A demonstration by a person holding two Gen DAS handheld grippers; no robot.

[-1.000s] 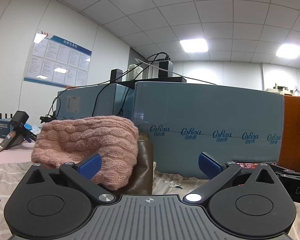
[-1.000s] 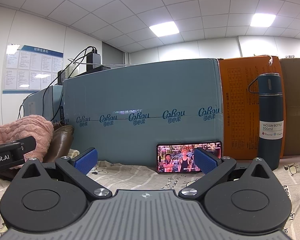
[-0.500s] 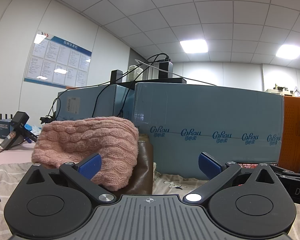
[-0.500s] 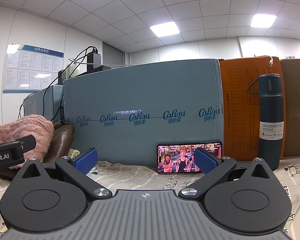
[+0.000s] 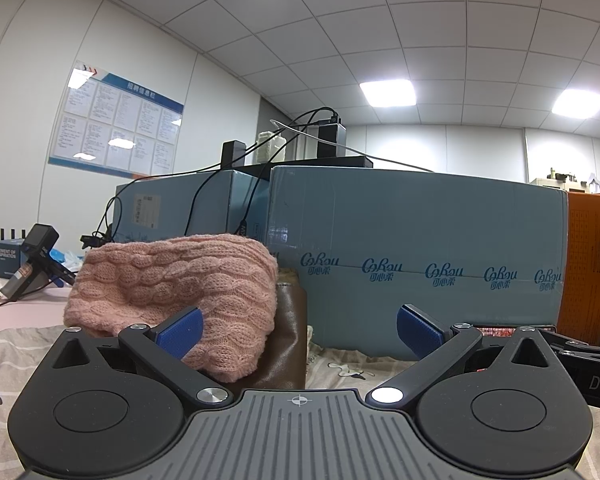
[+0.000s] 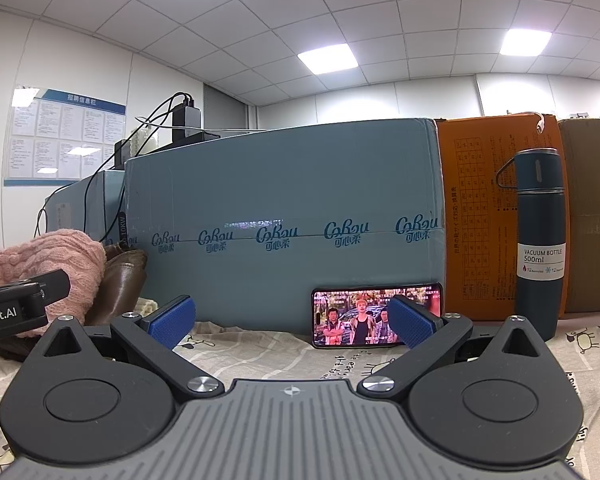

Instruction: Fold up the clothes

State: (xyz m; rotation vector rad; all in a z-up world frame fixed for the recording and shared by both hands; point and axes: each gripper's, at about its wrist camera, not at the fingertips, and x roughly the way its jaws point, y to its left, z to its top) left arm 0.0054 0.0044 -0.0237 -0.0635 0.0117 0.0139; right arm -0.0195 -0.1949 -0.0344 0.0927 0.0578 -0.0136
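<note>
A pink cable-knit sweater (image 5: 180, 284) lies bunched on top of a brown leather garment (image 5: 286, 344) at the back left of the patterned sheet; both also show in the right wrist view, the sweater (image 6: 48, 256) and the brown garment (image 6: 120, 284). My left gripper (image 5: 300, 330) is open and empty, low over the sheet, just in front of the pile. My right gripper (image 6: 290, 320) is open and empty, to the right of the pile, facing the blue box. The left gripper's body (image 6: 16, 304) shows at the left edge of the right wrist view.
A long blue cardboard box (image 6: 284, 220) stands across the back. A phone (image 6: 376, 316) playing video leans against it. An orange box (image 6: 480, 208) and a dark vacuum bottle (image 6: 540, 240) stand at the right. Cables and chargers sit on the boxes. A camera (image 5: 36, 252) lies far left.
</note>
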